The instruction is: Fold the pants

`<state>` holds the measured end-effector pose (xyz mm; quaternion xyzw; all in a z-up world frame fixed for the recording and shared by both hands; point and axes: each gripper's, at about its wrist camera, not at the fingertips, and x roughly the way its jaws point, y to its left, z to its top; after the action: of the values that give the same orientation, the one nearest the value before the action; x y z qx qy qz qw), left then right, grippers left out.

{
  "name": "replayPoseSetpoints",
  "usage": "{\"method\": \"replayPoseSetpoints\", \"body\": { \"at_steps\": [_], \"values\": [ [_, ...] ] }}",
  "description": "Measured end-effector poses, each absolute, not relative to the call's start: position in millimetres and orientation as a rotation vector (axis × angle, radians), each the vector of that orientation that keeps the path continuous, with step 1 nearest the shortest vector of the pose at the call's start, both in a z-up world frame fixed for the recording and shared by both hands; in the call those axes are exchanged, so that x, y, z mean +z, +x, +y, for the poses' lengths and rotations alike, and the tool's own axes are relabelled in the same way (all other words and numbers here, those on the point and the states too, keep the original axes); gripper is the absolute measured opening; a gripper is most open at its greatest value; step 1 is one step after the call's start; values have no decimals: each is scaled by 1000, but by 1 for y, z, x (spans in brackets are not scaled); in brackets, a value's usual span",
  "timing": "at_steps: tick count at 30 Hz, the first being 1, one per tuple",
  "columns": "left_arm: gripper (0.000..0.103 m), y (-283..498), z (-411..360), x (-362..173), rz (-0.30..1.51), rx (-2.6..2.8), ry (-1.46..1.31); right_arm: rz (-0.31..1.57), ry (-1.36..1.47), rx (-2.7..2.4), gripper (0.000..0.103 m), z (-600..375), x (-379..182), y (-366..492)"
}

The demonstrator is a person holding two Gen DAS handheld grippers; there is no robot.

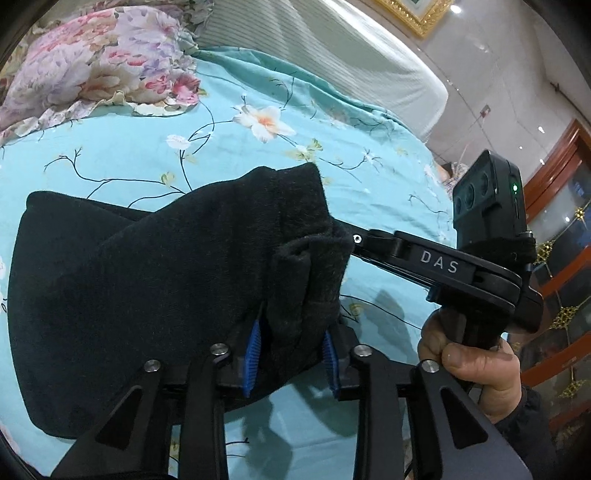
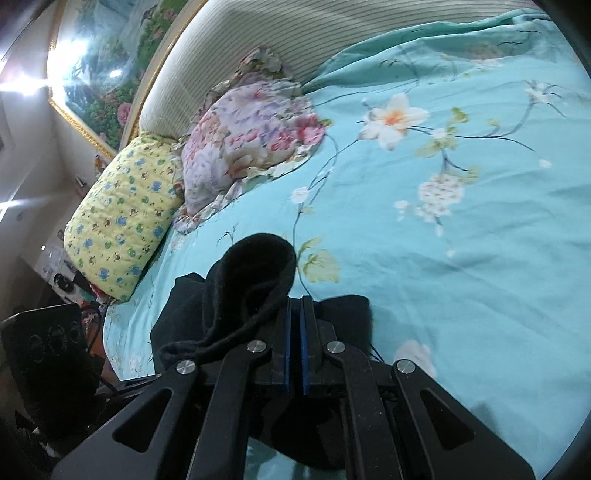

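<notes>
Black fleece pants (image 1: 147, 280) hang lifted over a turquoise floral bedspread (image 1: 155, 147). My left gripper (image 1: 291, 350) is shut on a thick bunched fold of the pants between its blue pads (image 1: 253, 354). The right gripper shows in the left wrist view (image 1: 436, 262), its fingers reaching into the same bunch from the right. In the right wrist view my right gripper (image 2: 295, 332) is shut on the black pants (image 2: 251, 280), pads nearly together with cloth draped over the left finger and behind the tips.
A flowered pillow (image 2: 251, 140) and a yellow patterned pillow (image 2: 122, 214) lie near the striped headboard (image 2: 295, 33). A gold-framed picture (image 2: 107, 66) hangs above. A wooden cabinet (image 1: 561, 229) stands to the right of the bed.
</notes>
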<state>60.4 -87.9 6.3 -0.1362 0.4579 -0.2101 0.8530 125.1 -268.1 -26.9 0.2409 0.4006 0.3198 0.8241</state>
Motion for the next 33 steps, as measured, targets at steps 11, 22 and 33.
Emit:
{"method": "replayPoseSetpoints", "body": {
  "at_steps": [11,22,33],
  "values": [
    [54,39,-69,21,931,-470,-324,873,532,536,56,-287,-27,103],
    [56,26,-18,23,912,-379,-425,838,590,515,83,-292,-17,82],
    [60,18,29,21,886,-287,-507,869,590,496,90,-273,-20,74]
  ]
}}
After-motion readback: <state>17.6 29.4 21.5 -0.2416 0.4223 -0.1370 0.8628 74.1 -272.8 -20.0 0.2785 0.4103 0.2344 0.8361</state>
